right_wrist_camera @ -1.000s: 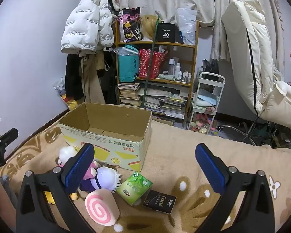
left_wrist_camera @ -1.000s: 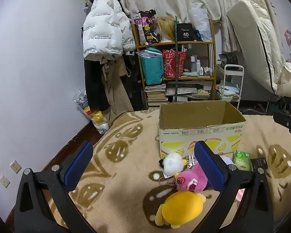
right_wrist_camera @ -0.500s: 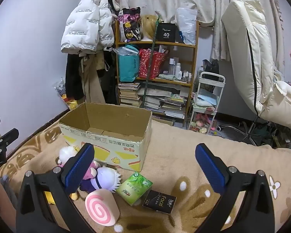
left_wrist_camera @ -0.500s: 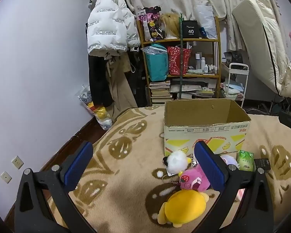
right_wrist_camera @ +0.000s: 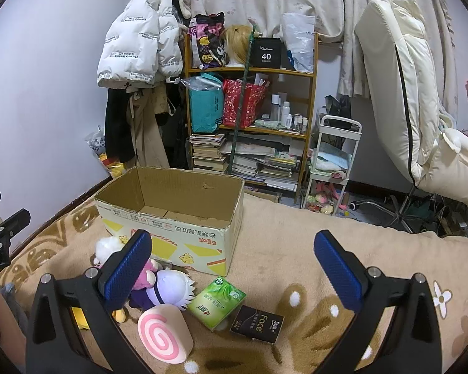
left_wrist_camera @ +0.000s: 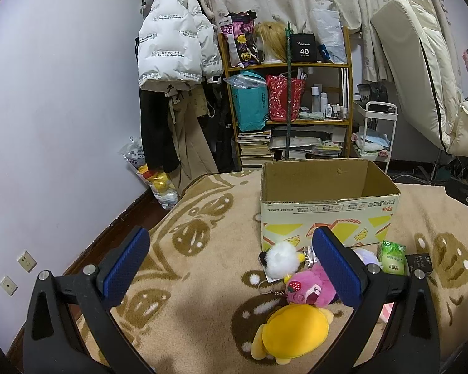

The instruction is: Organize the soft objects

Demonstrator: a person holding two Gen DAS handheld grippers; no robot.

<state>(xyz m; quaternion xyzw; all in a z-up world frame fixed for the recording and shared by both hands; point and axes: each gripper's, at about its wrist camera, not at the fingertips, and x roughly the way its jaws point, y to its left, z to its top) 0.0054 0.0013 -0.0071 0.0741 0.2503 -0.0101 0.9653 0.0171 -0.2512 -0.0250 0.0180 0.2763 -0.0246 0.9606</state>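
Plush toys (three) lie before the cardboard box.

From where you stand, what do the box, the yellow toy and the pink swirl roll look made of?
The box looks like corrugated cardboard, matte brown inside with a torn rim and printed outside. The yellow toy seems short-pile plush fabric, softly rounded and stuffed. The swirl roll looks like smooth foam or soft plush; the finish is hard to tell.
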